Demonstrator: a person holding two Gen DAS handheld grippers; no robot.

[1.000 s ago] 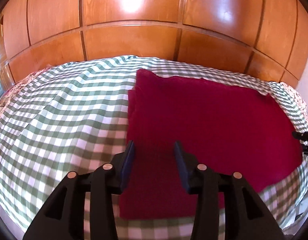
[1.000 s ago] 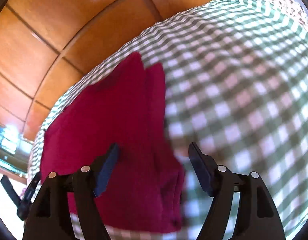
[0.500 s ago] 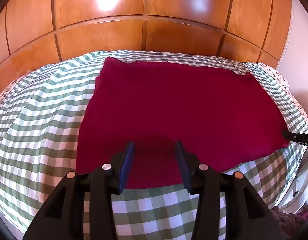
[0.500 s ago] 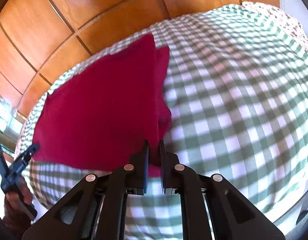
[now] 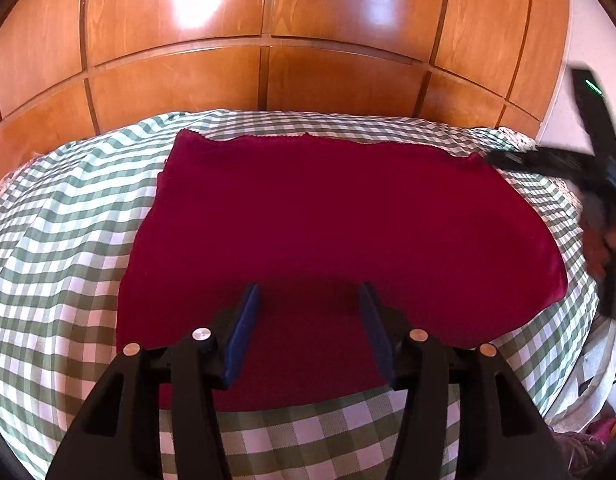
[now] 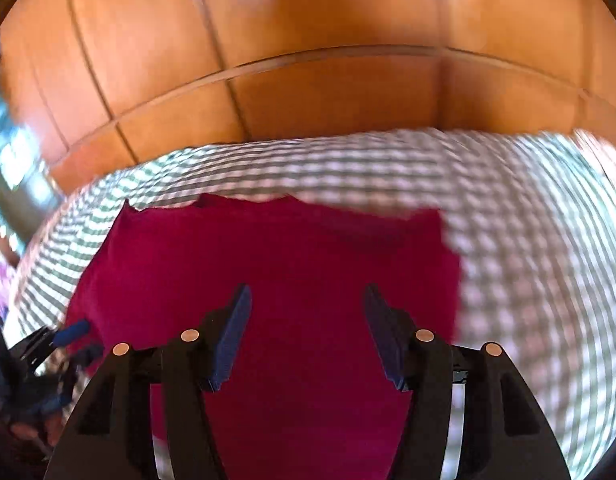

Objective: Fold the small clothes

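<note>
We see a dark red cloth (image 5: 327,232) lying flat on a green-and-white checked bedcover (image 5: 60,248), with wooden panelling (image 5: 268,40) behind. Our left gripper (image 5: 308,320) hovers over its near edge, fingers just widened, holding nothing. Our right gripper (image 6: 306,320), blurred, has just reopened, empty above the cloth.

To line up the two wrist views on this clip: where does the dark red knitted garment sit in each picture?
Left wrist view: the dark red knitted garment lies spread flat across the centre, on the green-and-white checked cloth.
Right wrist view: it fills the lower centre, blurred, running under the tool fingers.
Shared landmark: the orange wooden panelled wall behind the far edge of the checked cloth.
</note>
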